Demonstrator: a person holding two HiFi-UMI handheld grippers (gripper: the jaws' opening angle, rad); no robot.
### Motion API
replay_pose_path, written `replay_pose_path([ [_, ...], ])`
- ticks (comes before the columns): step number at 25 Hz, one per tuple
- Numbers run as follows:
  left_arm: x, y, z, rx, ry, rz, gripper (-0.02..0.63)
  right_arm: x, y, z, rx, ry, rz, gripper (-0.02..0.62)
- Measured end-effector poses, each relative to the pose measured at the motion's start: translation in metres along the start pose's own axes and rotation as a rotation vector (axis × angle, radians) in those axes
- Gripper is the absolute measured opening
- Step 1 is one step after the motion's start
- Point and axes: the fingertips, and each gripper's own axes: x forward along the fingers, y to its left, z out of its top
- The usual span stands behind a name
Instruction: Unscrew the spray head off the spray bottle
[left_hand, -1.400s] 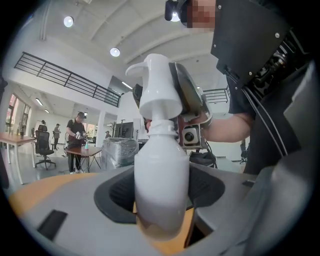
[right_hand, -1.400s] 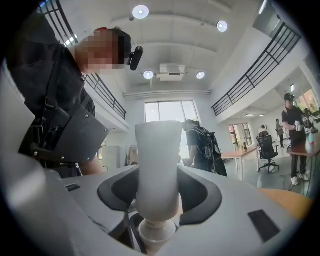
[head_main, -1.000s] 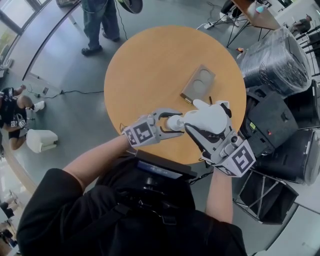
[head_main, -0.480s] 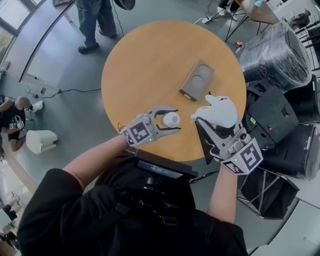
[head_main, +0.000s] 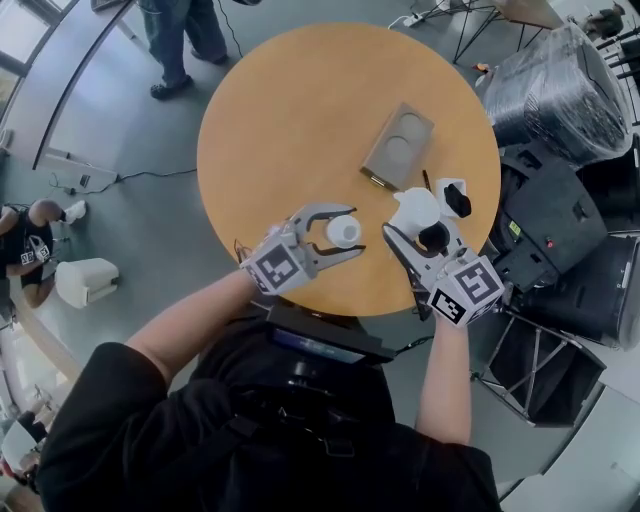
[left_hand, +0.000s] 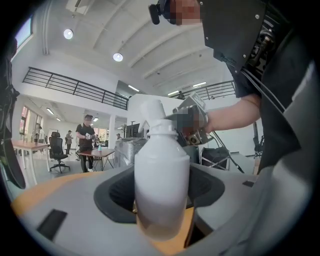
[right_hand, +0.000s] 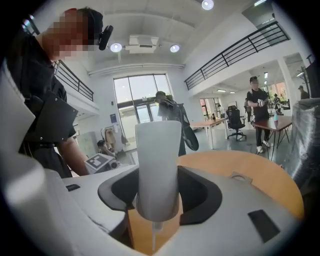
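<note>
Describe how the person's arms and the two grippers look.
The left gripper and right gripper are light grey plastic, with curved jaws and dark inner pads. Each carries a white cube with black square markers. The person wears a black short-sleeved top; the forearms are bare.
</note>
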Motion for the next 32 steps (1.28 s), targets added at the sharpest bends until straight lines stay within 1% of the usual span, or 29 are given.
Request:
replay_pose_path([
  [5,0.006,0.013,-0.011,-0.023,-0.025,0.016,0.307,0.025,-0.021,-0.057,0.055,0.128,-0.053,0.242],
  [10,0.017,0.025,-0.042,-0.050,-0.010,0.024,0.307,0.048,-0.039,-0.113,0.142,0.195,-0.062,0.242],
  [13,0.023,0.036,-0.069,-0.067,-0.003,0.039,0.307,0.063,-0.053,-0.152,0.187,0.237,-0.075,0.242],
  [17,0.027,0.051,-0.117,-0.103,0.017,0.070,0.307,0.085,-0.073,-0.205,0.231,0.289,-0.092,0.242],
  [20,0.031,0.056,-0.154,-0.090,0.046,0.077,0.307,0.100,-0.090,-0.242,0.260,0.316,-0.109,0.242],
  [22,0.037,0.060,-0.178,-0.085,0.057,0.085,0.307,0.108,-0.101,-0.264,0.267,0.337,-0.127,0.242],
  [26,0.050,0.065,-0.223,-0.049,0.083,0.092,0.307,0.121,-0.118,-0.303,0.257,0.390,-0.152,0.242],
  [32,0.066,0.074,-0.268,-0.083,0.072,0.103,0.307,0.137,-0.135,-0.341,0.231,0.448,-0.188,0.242],
])
